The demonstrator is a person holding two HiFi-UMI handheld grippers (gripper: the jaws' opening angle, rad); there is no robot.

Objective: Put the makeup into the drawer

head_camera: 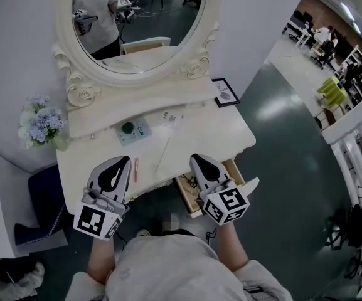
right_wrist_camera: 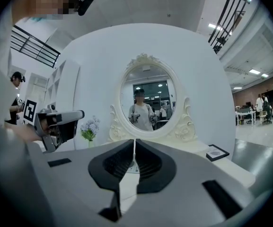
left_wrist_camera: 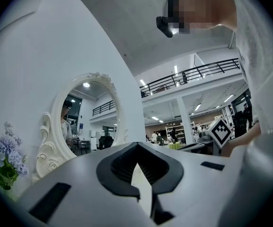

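So the white table (head_camera: 93, 162) has the makeup sitting out on top. There's a pink stick (head_camera: 136, 168) lying near the front edge, just beside the left gripper (head_camera: 121, 160), and a pale blue case (head_camera: 133, 130) with a dark round spot on it further back, towards the mirror (head_camera: 137, 17). A thin white stick (head_camera: 163, 154) lies at a slant between the two grippers.

The drawer (head_camera: 236, 167) is pulled out at the front right of the table. There's some dark clutter in its left part, but I can't make out what it is (too small and half covered). The right gripper (head_camera: 196, 157) hangs right over that drawer, with its tip about at the table's front edge.

Jaws: on the left gripper the pads are pressed together at the tips with nothing between them, just pale table showing through the gap lower down. It's the same on the right gripper, where only a hairline slit shows between the pads and nothing is pinched. Both point roughly level at the mirror, and the person holding them shows in the glass.

Other bits: a bunch of bluish flowers (head_camera: 39, 124) at the far left corner and a small black picture frame (head_camera: 225, 93) at the back right
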